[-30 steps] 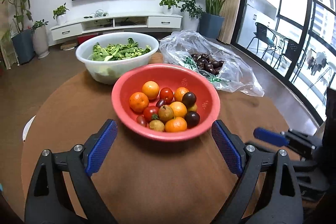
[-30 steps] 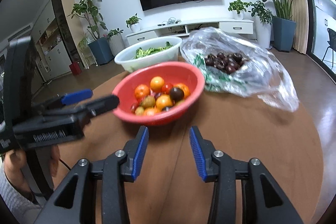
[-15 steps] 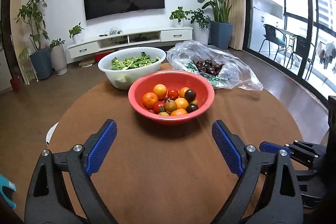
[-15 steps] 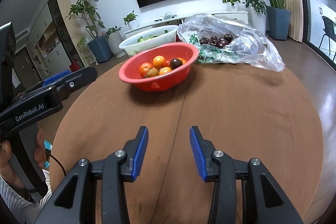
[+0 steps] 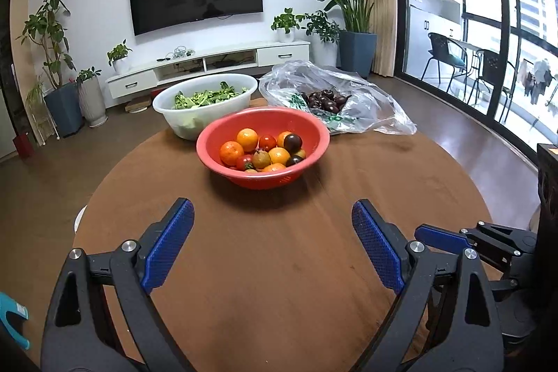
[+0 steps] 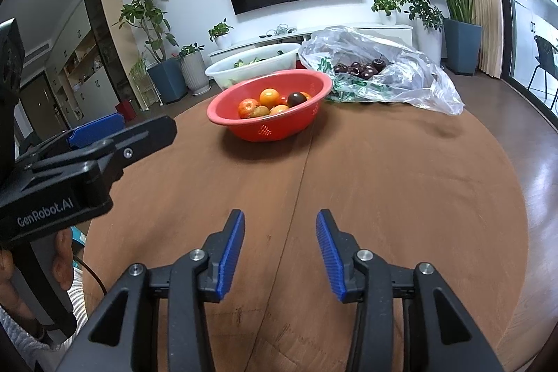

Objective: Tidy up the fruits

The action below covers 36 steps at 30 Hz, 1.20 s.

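My left gripper [image 5: 272,232] hangs with fingers wide, nothing between; my right gripper [image 6: 279,243] narrower, also empty. Red bowl [image 5: 265,131] of fruit [image 5: 261,152] sits at twelve o'clock on the bench [image 5: 279,267].

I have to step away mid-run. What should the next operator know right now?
Left gripper: open, empty, over the table.
Right gripper: part open, empty.
Red bowl holds the mixed fruit: oranges, tomatoes, dark plums. Plastic bag of dark fruit lies behind it, beside the white bowl of greens.
Done: nothing visibly sorted.
Left: all of the sorting.
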{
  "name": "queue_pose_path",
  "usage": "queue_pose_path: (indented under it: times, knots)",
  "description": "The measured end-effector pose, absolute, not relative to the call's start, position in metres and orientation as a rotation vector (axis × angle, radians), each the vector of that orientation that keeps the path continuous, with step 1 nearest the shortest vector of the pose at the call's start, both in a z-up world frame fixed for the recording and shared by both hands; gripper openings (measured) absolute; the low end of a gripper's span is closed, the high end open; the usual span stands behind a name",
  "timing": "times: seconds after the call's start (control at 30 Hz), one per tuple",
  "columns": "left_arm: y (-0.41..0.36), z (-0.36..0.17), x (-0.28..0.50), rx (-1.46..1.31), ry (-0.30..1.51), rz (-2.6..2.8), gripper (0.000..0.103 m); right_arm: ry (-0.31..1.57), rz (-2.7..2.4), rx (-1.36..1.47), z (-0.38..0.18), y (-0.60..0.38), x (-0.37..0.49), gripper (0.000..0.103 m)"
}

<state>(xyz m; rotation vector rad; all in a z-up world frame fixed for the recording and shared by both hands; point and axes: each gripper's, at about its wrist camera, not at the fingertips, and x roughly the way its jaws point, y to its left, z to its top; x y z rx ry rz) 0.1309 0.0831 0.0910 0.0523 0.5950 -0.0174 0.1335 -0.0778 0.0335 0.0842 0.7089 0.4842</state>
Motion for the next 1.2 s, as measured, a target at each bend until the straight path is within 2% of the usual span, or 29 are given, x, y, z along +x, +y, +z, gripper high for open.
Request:
queue_pose_path:
  times: [1.2]
  knots:
    - [0.081,0.085,0.120,0.050,0.617,-0.011,0.092,0.688,0.481,0.053,0.033,-0.077,0.123,0.048]
